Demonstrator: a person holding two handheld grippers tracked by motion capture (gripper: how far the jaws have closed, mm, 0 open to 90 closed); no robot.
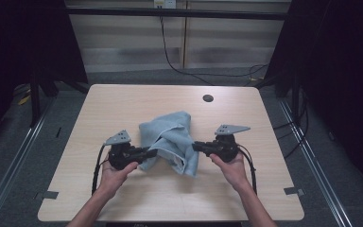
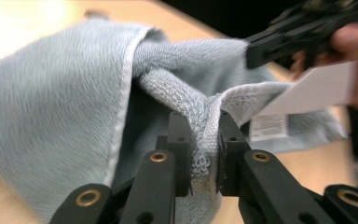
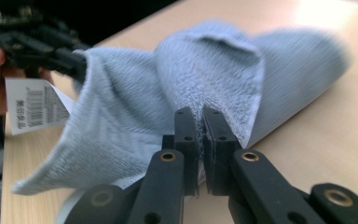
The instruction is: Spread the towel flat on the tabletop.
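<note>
A light blue towel [image 1: 172, 139] is bunched in the middle of the wooden table [image 1: 123, 101], with both grippers lifting its near side. My left gripper [image 1: 152, 152] comes in from the left, shut on a bunched fold of the towel [image 2: 204, 140]. From the right, my right gripper [image 1: 196, 146] is pinched shut on the opposite edge of the towel [image 3: 200, 116]. White care tags [image 2: 317, 88] hang from the towel near the right gripper [image 2: 279, 44]. In the right gripper view the left gripper [image 3: 72, 58] shows at the upper left beside a printed tag [image 3: 32, 107].
A round cable hole [image 1: 208, 98] sits at the table's far side. Black cables [image 1: 179, 66] run over the floor behind the table. Bare tabletop lies on all sides of the towel.
</note>
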